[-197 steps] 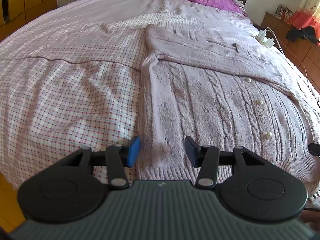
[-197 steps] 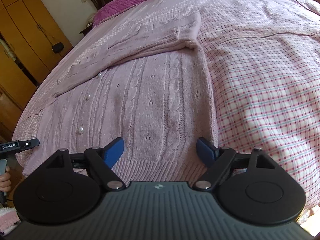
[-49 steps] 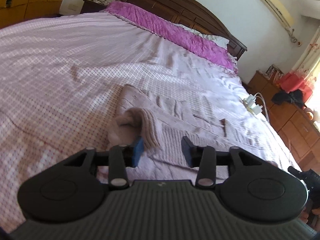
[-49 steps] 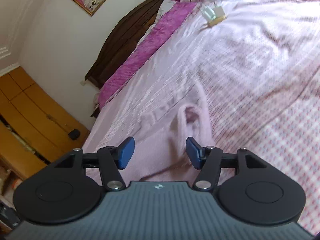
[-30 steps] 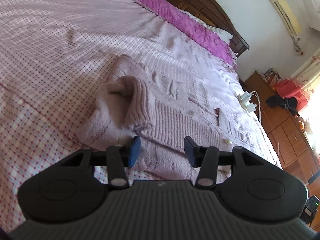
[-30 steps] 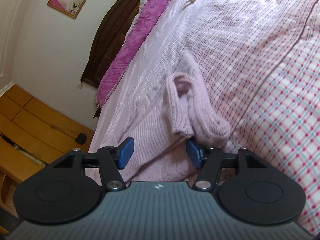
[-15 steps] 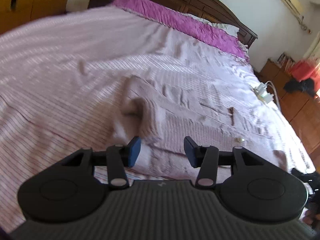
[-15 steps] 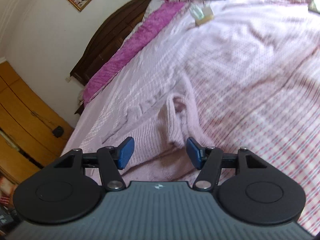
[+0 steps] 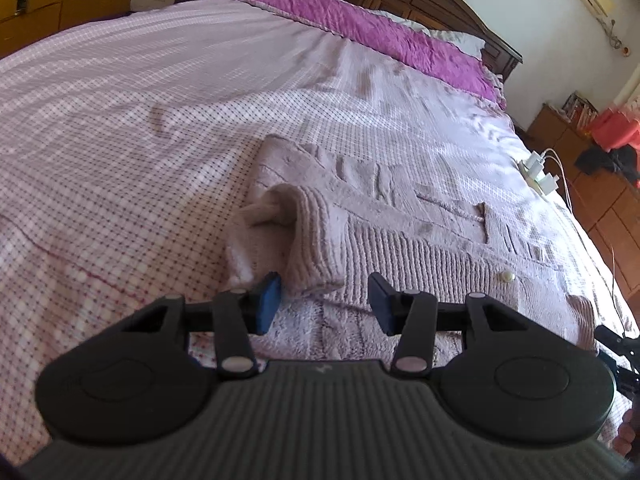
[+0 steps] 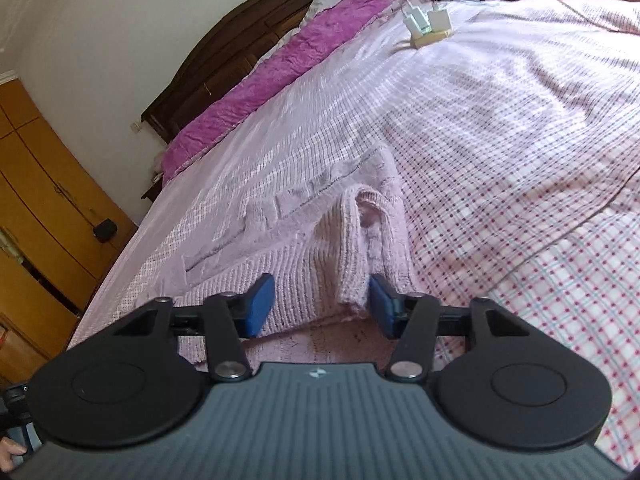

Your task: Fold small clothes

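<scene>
The pale pink knitted cardigan (image 9: 400, 236) lies folded bottom-over-top in the middle of the bed (image 9: 120, 128), its ribbed hem laid across the upper part, so the lengthwise fold appears done; the next move likely calls for flattening the bunched corners or a further fold. The left gripper (image 9: 322, 300) stands half apart over the near left corner, nothing clamped. The right gripper (image 10: 320, 304) has just been closing, its jaws parted about the near right corner, pads not visibly pressing.

Folded lilac cable-knit cardigan (image 9: 400, 216) lies mid-bed on the checked pink bedspread (image 9: 120, 128). Magenta quilted pillow strip (image 9: 360, 24) behind it, along the dark wooden headboard (image 9: 440, 4). White power strip with chargers (image 9: 538, 170) on the bedspread, right of the cardigan.
</scene>
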A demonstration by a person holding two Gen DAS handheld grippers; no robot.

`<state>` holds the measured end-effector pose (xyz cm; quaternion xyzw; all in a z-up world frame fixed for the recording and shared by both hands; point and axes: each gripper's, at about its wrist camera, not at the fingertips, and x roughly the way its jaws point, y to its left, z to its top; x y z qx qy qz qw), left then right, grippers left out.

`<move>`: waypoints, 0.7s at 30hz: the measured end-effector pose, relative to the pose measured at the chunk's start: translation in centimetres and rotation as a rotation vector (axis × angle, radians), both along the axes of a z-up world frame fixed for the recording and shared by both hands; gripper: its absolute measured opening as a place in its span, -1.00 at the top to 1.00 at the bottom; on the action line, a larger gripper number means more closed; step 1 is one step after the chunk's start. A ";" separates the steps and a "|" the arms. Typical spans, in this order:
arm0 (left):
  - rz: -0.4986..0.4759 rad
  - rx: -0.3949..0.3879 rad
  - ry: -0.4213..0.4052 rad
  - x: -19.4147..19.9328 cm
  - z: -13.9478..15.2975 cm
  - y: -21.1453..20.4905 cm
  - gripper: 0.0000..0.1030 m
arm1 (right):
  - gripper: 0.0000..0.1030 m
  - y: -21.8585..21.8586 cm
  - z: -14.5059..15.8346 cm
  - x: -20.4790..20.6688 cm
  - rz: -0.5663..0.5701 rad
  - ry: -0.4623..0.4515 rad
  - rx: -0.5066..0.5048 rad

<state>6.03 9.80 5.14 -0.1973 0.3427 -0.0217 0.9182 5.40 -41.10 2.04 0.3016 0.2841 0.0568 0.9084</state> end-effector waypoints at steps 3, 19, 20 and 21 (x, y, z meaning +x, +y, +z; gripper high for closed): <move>-0.015 -0.007 0.000 0.4 -0.2 0.0 0.06 | 0.57 -0.3 -0.3 0.5 0.000 0.021 0.020; 0.006 -0.194 -0.067 3.5 1.7 2.1 0.73 | 0.84 -3.3 2.2 5.0 -0.010 -0.089 0.257; 0.011 -0.195 -0.074 4.0 2.0 2.2 0.73 | 0.84 -3.2 2.4 5.5 -0.010 -0.096 0.251; 0.015 -0.193 -0.082 4.5 2.2 2.2 0.73 | 0.84 -3.1 2.5 6.1 -0.012 -0.100 0.246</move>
